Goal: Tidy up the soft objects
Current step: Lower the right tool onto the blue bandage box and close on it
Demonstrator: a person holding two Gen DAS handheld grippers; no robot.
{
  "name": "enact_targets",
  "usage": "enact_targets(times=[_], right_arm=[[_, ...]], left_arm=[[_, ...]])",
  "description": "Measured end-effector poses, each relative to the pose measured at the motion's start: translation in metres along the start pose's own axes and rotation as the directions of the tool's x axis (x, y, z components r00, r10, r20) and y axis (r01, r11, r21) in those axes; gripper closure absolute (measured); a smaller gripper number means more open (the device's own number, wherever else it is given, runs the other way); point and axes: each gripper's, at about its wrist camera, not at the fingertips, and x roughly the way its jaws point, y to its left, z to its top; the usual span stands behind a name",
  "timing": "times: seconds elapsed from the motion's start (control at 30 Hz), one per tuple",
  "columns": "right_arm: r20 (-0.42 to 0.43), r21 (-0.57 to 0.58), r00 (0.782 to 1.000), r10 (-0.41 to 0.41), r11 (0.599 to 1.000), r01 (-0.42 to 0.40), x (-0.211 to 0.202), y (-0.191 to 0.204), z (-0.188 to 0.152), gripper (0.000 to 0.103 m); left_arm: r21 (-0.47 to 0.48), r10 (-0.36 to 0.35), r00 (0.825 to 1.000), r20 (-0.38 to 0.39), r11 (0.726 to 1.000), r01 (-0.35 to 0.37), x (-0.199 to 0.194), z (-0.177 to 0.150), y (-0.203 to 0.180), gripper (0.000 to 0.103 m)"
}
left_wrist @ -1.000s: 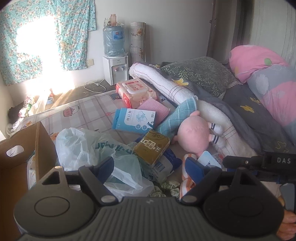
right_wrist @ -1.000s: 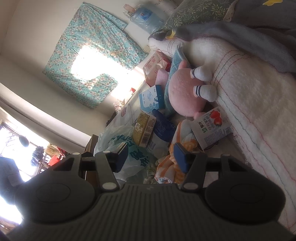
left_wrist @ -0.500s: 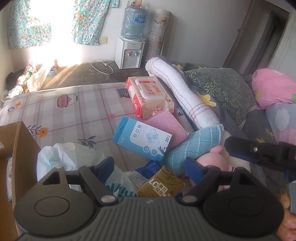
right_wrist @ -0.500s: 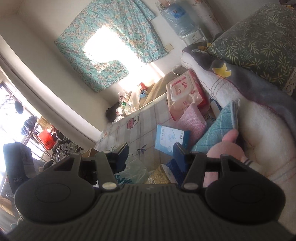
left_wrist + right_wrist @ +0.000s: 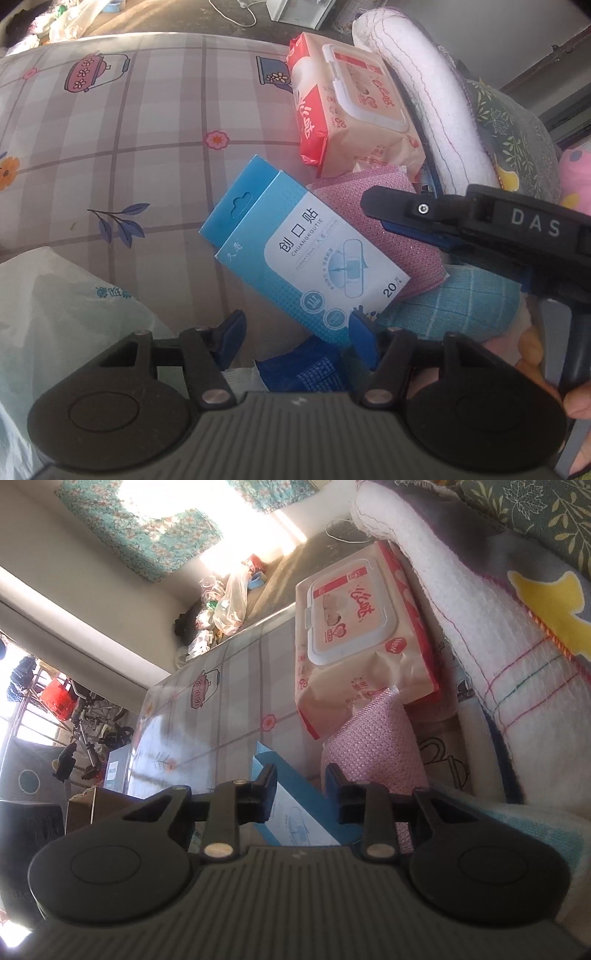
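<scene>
**Both grippers closing over the blue box**

The left gripper [image 5: 295, 334] narrows its jaws around the near corner of the blue box [image 5: 306, 254], pads not yet pressing. The card box's long axis runs diagonally away to the left. The right gripper [image 5: 301, 788], also closing and empty, sits above box and pink cloth [image 5: 373, 746]. The cloth is nubbly, half under the box; beyond lies a glossy wipes pack [image 5: 351, 107] on the checked sheet [image 5: 147, 147]

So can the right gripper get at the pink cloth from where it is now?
Probably yes. The right gripper, jaws closing with nothing between them, sits just short of the pink cloth. The blue box overlaps the cloth's near edge, but the top lies bare.
</scene>
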Motion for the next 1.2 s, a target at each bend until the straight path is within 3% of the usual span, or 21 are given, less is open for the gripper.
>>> enact_targets(times=[0.13,0.43,0.6,0.87,1.03,1.2], right_arm=[[-0.038,0.030,0.999,0.025,0.999,-0.024,0.011,-0.014,-0.005,0.077],[-0.074,0.148,0.992,0.099,0.985,-0.088,0.002,-0.037,-0.013,0.077],[-0.097,0.212,0.985,0.139,0.970,-0.116,-0.002,-0.048,-0.014,0.076],[-0.095,0.249,0.980,0.175,0.957,-0.147,-0.005,-0.060,-0.014,0.076],[-0.121,0.215,0.979,0.162,0.967,-0.133,0.007,-0.052,-0.009,0.076],[-0.111,0.167,0.984,0.138,0.979,-0.118,0.006,-0.041,-0.010,0.076]], left_arm=[[-0.045,-0.027,0.999,-0.027,0.999,0.026,0.013,0.006,0.004,0.032],[-0.098,-0.097,0.995,0.015,0.990,0.098,0.013,0.014,0.006,0.018],[-0.093,-0.142,0.989,0.042,0.985,0.146,0.012,0.017,0.000,0.018],[-0.067,-0.154,0.986,0.064,0.985,0.158,0.022,0.017,-0.011,0.018],[-0.064,-0.128,0.991,0.025,0.990,0.130,0.034,0.016,-0.015,0.018],[-0.052,-0.109,0.993,0.036,0.992,0.111,0.032,0.017,-0.018,0.019]])
